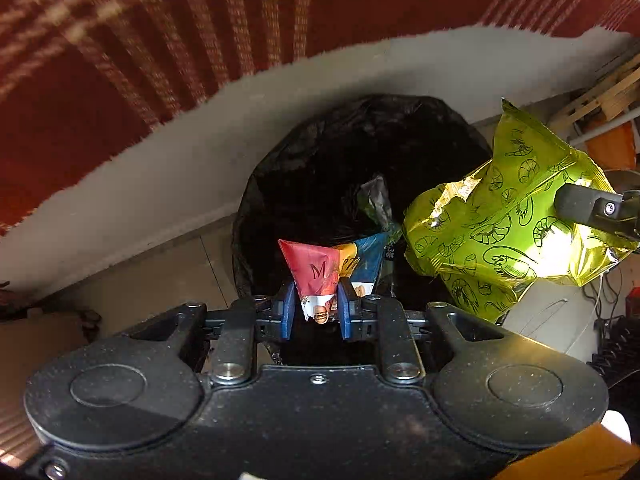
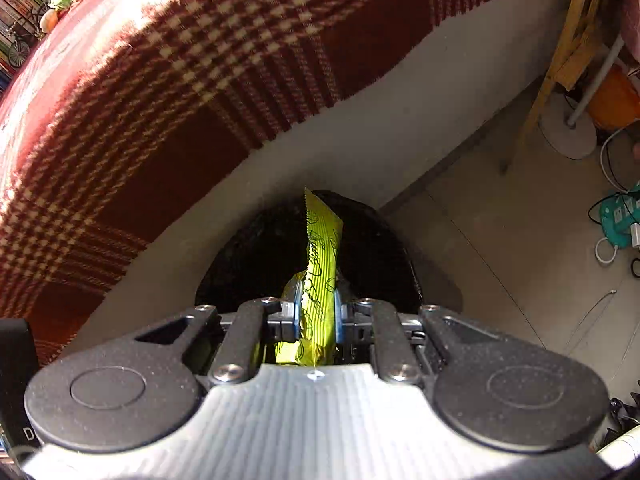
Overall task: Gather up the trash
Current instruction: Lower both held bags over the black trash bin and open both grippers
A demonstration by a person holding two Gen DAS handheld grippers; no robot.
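Note:
My left gripper points down and is shut on a crumpled red, orange and blue wrapper, pinched between its blue pads. Directly beneath gapes a bin lined with a black trash bag. A yellow-green snack bag printed with shrimps hangs to the right over the bin's rim, held by a black finger of my right gripper. In the right wrist view, my right gripper is shut on that snack bag, seen edge-on above the black bag.
A red plaid blanket drapes over a pale grey furniture side just behind the bin. On the tiled floor to the right are a round stand base, an orange bucket, a teal power strip and cables.

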